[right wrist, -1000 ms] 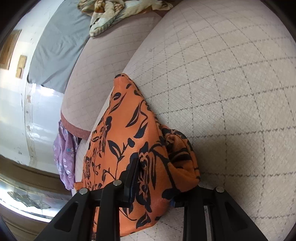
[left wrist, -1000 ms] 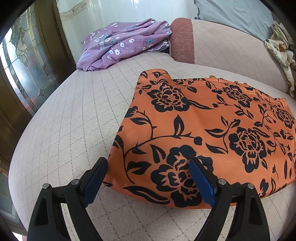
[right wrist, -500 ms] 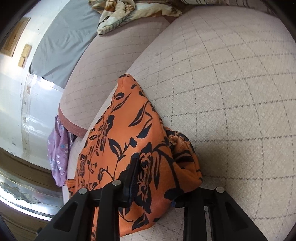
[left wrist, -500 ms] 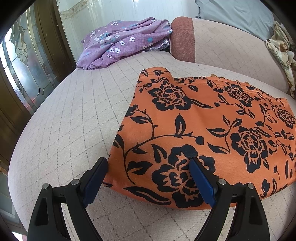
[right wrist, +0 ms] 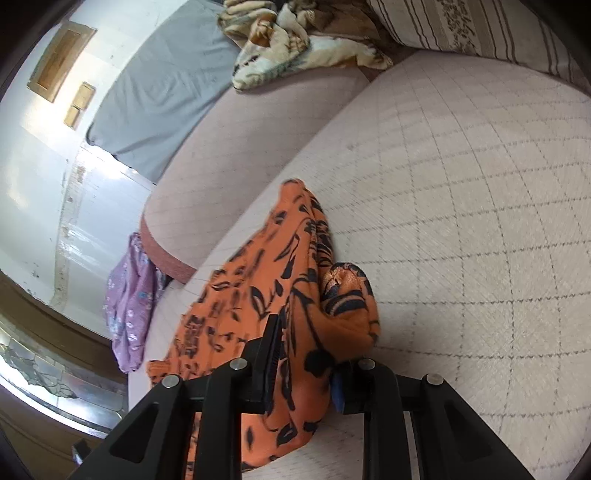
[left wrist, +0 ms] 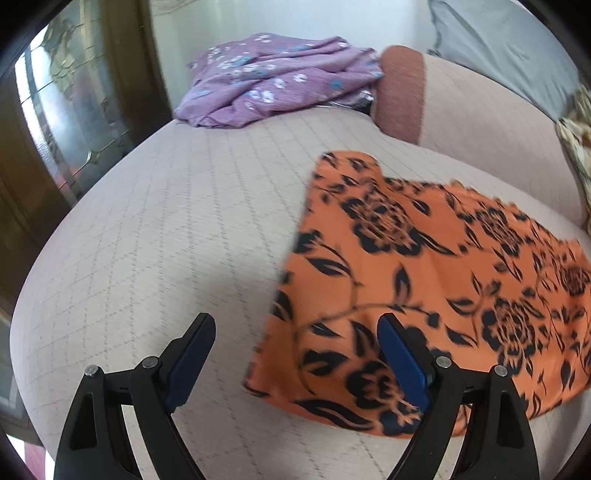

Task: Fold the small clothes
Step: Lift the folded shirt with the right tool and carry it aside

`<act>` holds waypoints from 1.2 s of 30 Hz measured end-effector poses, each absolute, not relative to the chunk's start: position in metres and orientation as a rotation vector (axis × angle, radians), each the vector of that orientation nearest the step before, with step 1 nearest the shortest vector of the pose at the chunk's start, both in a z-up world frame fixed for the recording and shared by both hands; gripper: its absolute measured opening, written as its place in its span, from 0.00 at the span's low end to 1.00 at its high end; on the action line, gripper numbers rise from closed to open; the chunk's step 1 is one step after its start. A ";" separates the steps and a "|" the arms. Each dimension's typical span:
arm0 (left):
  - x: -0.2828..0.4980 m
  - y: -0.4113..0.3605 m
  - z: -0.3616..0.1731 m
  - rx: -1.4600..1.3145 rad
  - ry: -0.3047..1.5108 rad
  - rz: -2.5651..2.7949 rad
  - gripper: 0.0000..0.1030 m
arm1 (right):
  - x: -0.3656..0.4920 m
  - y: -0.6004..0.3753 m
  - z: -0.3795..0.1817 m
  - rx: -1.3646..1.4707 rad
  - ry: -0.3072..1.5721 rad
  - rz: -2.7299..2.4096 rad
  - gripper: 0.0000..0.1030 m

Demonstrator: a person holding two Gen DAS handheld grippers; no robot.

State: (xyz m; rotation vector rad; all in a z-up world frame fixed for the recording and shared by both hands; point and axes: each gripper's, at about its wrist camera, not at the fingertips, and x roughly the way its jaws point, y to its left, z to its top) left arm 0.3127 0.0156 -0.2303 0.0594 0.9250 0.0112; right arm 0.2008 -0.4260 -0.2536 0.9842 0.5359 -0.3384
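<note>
An orange garment with black flowers (left wrist: 436,280) lies spread on the quilted sofa seat (left wrist: 166,236). My left gripper (left wrist: 295,347) is open and empty, over the garment's near left corner, its right finger above the cloth and its left finger over bare seat. My right gripper (right wrist: 306,354) is shut on the garment's bunched right end (right wrist: 295,302) and holds it slightly raised from the seat.
A purple flowered cloth (left wrist: 273,88) lies heaped at the sofa's far left end. A grey sheet (right wrist: 166,99) covers the backrest. A patterned blanket (right wrist: 295,40) and a striped cushion (right wrist: 461,29) lie at the far right. A glass-panelled door (left wrist: 62,107) stands left.
My left gripper has shifted left, so the garment now sits more to the right between its fingers. My right gripper has kept its hold and tilted, showing more of the sofa.
</note>
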 end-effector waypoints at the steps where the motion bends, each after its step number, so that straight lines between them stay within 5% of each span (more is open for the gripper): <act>1: 0.315 0.019 -0.230 0.061 0.929 0.028 0.87 | 0.201 -0.425 -0.250 0.984 0.535 -0.341 0.24; 8: 0.323 0.041 -0.234 0.006 0.980 0.067 0.87 | 0.213 -0.430 -0.279 1.092 0.664 -0.400 0.27; 9: 0.321 0.040 -0.234 0.018 0.976 0.062 0.87 | 0.207 -0.434 -0.288 1.144 0.626 -0.388 0.32; 10: 0.321 0.039 -0.234 0.026 0.972 0.059 0.87 | 0.202 -0.437 -0.295 1.189 0.600 -0.375 0.49; 11: 0.320 0.038 -0.233 0.039 0.968 0.055 0.87 | 0.195 -0.441 -0.307 1.265 0.559 -0.353 0.57; 18: 0.325 0.038 -0.239 0.044 0.982 0.069 0.87 | 0.207 -0.435 -0.303 1.155 0.499 -0.317 0.63; 20: 0.326 0.038 -0.238 0.045 0.979 0.070 0.87 | 0.217 -0.433 -0.301 1.100 0.521 -0.330 0.48; 21: 0.326 0.039 -0.238 0.043 0.978 0.071 0.87 | 0.221 -0.432 -0.301 1.093 0.535 -0.335 0.26; 22: 0.327 0.040 -0.237 0.040 0.977 0.073 0.87 | 0.224 -0.432 -0.301 1.096 0.547 -0.335 0.22; 36: 0.343 0.114 -0.215 -0.142 0.945 0.206 0.87 | 0.268 -0.333 -0.171 0.826 0.480 -0.130 0.18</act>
